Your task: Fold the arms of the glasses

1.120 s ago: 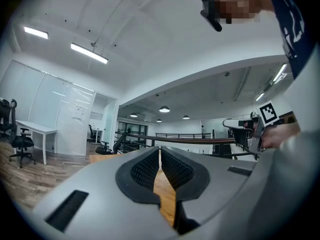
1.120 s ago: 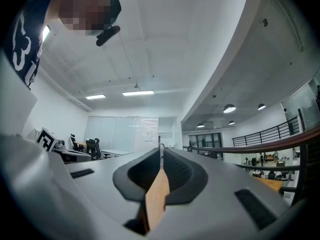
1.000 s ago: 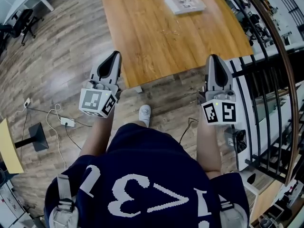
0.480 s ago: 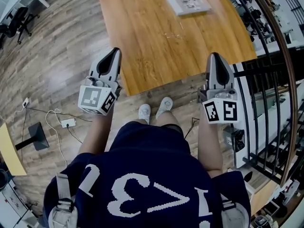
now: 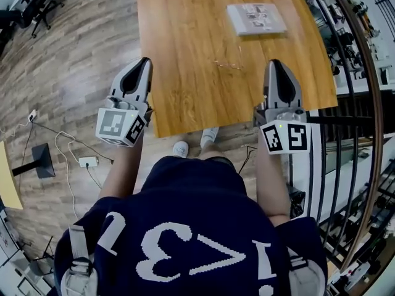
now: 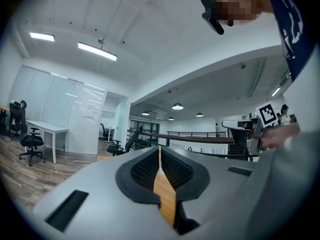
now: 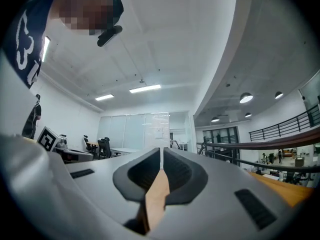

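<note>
A pair of thin wire-framed glasses (image 5: 229,64) lies on the wooden table (image 5: 185,48), roughly midway between my two grippers and slightly ahead of them. My left gripper (image 5: 142,63) hovers at the table's near left corner, shut and empty. My right gripper (image 5: 276,65) is over the table's near right part, also shut with nothing in it. Both point level towards the far side. In the left gripper view the jaws (image 6: 159,150) meet at the tip; in the right gripper view (image 7: 162,150) they do too. Neither gripper view shows the glasses.
A white printed booklet (image 5: 256,18) lies at the table's far right. A dark curved railing (image 5: 364,103) runs along the right. On the wood floor at left are a power strip with cables (image 5: 86,161) and a black stand base (image 5: 42,160). Office chairs (image 5: 37,8) stand far left.
The person has stepped up to the table. Both grippers have moved forward, from over the floor to over the table's near edge. The jaws look the same.
</note>
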Demonstrator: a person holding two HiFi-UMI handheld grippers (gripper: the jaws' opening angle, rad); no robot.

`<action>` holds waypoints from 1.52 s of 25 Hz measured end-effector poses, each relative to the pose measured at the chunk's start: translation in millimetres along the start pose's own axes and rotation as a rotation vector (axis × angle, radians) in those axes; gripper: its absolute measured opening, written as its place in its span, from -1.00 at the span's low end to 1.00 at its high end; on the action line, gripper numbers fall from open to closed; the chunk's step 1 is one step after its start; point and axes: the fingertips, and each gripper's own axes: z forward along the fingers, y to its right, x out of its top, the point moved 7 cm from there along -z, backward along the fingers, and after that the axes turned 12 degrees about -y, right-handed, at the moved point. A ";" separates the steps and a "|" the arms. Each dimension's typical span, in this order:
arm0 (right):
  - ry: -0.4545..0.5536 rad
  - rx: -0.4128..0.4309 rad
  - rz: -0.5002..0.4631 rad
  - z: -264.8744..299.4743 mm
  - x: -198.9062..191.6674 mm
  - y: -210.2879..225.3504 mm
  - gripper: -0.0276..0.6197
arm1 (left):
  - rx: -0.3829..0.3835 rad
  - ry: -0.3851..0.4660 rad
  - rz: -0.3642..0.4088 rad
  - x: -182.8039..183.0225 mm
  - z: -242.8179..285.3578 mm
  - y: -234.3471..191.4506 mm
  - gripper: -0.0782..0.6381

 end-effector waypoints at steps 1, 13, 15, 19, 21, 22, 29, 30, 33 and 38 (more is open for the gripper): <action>0.003 0.014 -0.002 9.0 2.6 8.8 -0.79 | 0.016 0.003 -0.003 2.8 7.2 -0.6 -0.71; 0.007 0.148 0.010 69.0 3.8 92.9 -0.79 | 0.150 0.014 -0.023 16.4 70.9 23.7 -0.71; 0.006 0.158 0.019 73.9 0.2 97.1 -0.79 | 0.157 0.003 -0.021 15.7 74.0 26.1 -0.71; -0.013 0.165 0.028 80.9 -6.1 95.7 -0.79 | 0.160 -0.015 -0.026 13.9 77.7 21.5 -0.71; -0.024 0.158 0.031 83.6 -8.4 94.4 -0.79 | 0.151 -0.018 -0.030 14.3 80.9 17.0 -0.71; -0.032 0.154 0.032 85.0 -9.9 93.1 -0.79 | 0.144 -0.019 -0.032 14.3 82.4 14.7 -0.71; -0.123 0.142 0.037 97.1 -28.1 80.3 -0.79 | 0.075 -0.048 -0.044 6.8 98.2 -2.1 -0.71; -0.144 0.151 0.037 100.0 -32.4 76.9 -0.79 | 0.067 -0.053 -0.046 5.2 100.5 -5.0 -0.71; -0.228 0.186 0.011 108.7 -50.3 65.6 -0.79 | 0.045 -0.064 -0.052 -0.4 108.1 -12.2 -0.71; -0.477 0.253 -0.148 126.7 -103.2 42.8 -0.61 | 0.022 -0.094 -0.075 -12.1 122.1 -20.2 -0.71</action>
